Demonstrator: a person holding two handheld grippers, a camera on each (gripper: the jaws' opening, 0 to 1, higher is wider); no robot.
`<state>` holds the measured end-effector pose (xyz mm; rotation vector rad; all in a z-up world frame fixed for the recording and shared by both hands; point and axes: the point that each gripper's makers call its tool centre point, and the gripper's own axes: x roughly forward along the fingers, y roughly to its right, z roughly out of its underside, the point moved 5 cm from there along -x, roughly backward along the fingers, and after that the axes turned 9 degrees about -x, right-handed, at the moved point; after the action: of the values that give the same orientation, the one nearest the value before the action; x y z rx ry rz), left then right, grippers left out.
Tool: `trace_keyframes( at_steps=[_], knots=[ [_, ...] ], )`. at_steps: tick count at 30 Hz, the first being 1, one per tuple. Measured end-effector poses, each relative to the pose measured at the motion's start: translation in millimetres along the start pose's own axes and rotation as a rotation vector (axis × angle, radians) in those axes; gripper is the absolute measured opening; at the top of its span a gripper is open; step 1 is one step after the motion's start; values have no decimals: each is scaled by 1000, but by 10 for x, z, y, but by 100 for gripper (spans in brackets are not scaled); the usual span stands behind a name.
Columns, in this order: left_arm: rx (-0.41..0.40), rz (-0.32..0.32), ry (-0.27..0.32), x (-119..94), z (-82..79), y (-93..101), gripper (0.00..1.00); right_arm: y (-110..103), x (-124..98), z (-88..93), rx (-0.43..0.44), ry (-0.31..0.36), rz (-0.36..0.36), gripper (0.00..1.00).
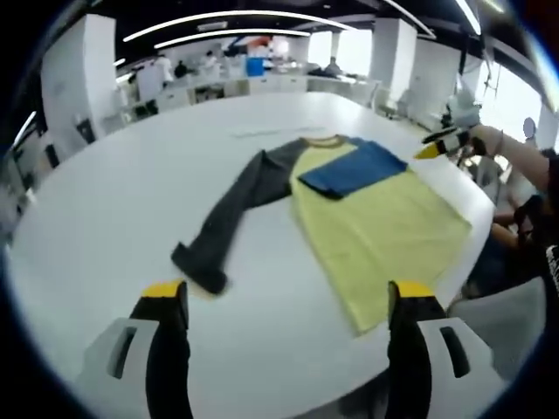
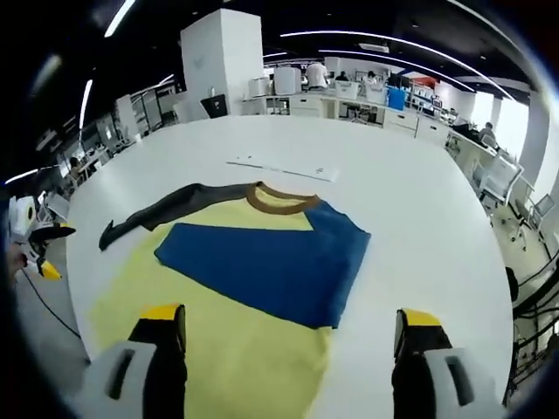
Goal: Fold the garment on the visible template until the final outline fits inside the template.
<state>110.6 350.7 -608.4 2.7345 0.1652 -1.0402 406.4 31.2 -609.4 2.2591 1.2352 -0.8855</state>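
Observation:
A long-sleeved shirt (image 1: 384, 227) lies flat on the white table (image 1: 105, 227). Its body is yellow, with a brown collar (image 2: 281, 201). The blue sleeve (image 2: 271, 257) is folded across the chest. The grey sleeve (image 1: 231, 214) stretches straight out to the side. My left gripper (image 1: 288, 292) is open above the table near the shirt's hem and the grey cuff, holding nothing. My right gripper (image 2: 288, 319) is open above the yellow body, just short of the blue sleeve, also holding nothing. A hand holds the right gripper (image 1: 434, 148) beyond the shirt's far side in the left gripper view.
A thin pale strip (image 2: 284, 168) lies on the table beyond the collar. The left gripper (image 2: 39, 249) shows past the table's edge. Chairs (image 2: 498, 179) stand around the table. Desks with people (image 1: 210, 65) and a white column (image 2: 223, 61) stand further back.

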Motion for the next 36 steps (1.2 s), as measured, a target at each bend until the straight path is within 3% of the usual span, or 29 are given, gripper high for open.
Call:
trace_keyframes(
  at_steps=[10, 15, 20, 24, 36],
  knots=[
    [-23, -48, 12, 58, -103, -212, 83, -260, -252, -109, -51, 62, -99, 100],
    [-22, -77, 15, 86, -158, -272, 79, -359, -383, -111, -36, 92, -128, 99],
    [-43, -70, 26, 139, -181, -305, 73, -456, -489, -61, -72, 88, -137, 99],
    [-50, -97, 8, 229, -148, -385, 67, -511, -532, -41, -72, 82, -153, 98],
    [-84, -182, 46, 417, -216, -670, 53, -598, -633, -72, -102, 82, -143, 97]
  ],
)
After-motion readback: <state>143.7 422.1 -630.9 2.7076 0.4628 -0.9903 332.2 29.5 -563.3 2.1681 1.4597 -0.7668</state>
